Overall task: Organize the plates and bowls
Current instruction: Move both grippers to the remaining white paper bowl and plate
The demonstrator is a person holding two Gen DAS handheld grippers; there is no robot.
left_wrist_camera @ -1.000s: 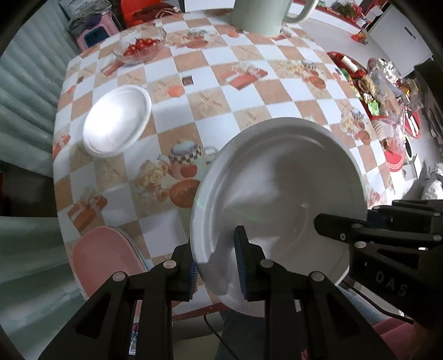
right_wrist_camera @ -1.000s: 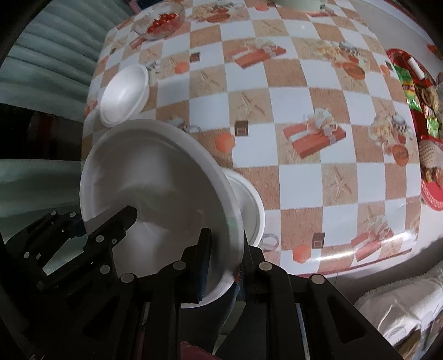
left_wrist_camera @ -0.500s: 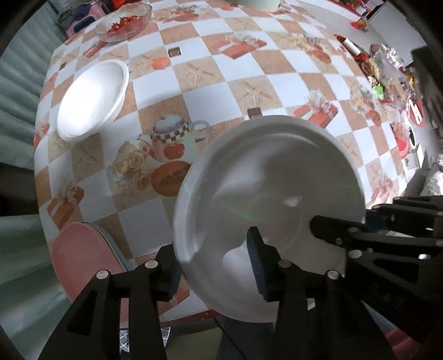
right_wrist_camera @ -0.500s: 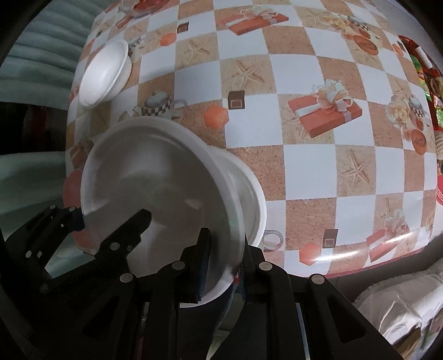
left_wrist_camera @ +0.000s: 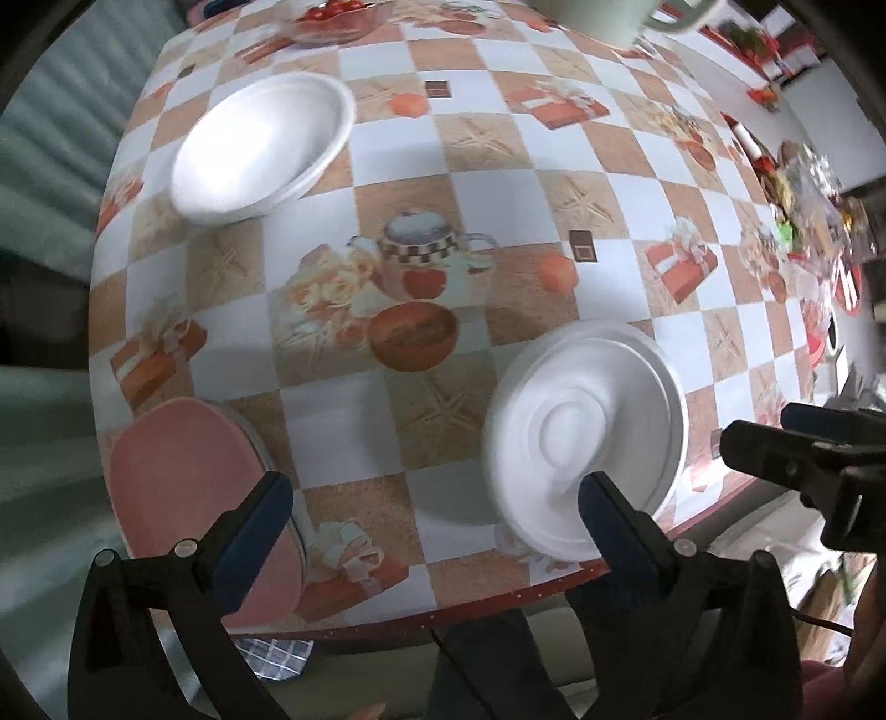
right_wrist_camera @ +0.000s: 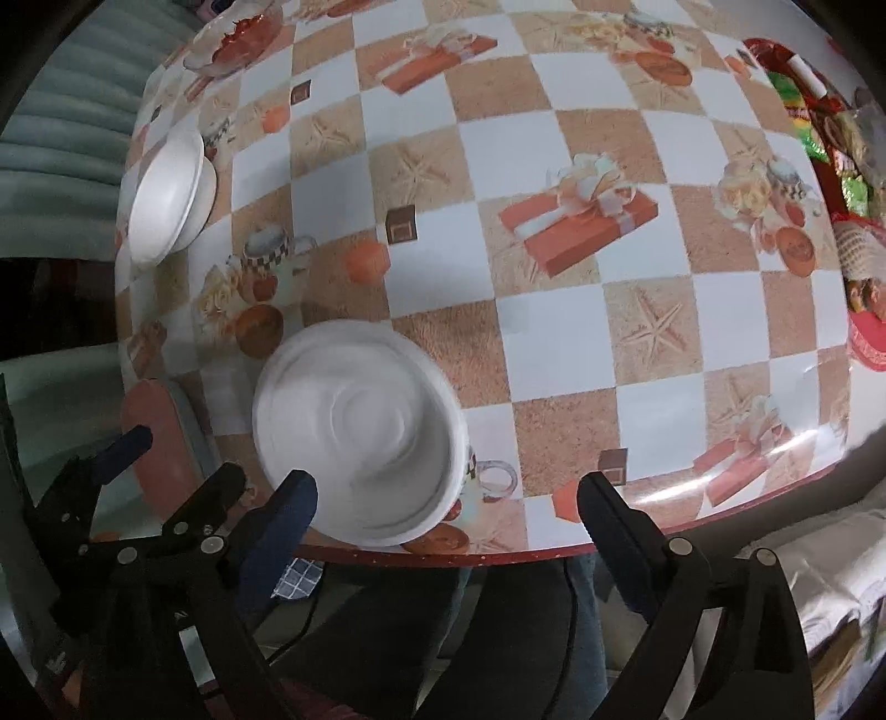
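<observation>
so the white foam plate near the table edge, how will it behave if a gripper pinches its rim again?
The white foam plate looks thin and moulded, so it is probably very light and may flex under a rim pinch. Its blurred outline hints that it shifts easily. It sits on a bowl, not flat on the tablecloth, so a push could tip it.

Checked tablecloth (left_wrist_camera: 487, 183), tomato bowl (left_wrist_camera: 332, 16), pink chair (left_wrist_camera: 183, 498).

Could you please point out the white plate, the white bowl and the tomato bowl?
White plate (left_wrist_camera: 587, 437): left wrist view, centre rings.
White bowl (left_wrist_camera: 260, 147): left wrist view, inner hollow.
Tomato bowl (right_wrist_camera: 235, 39): right wrist view, red contents.
</observation>
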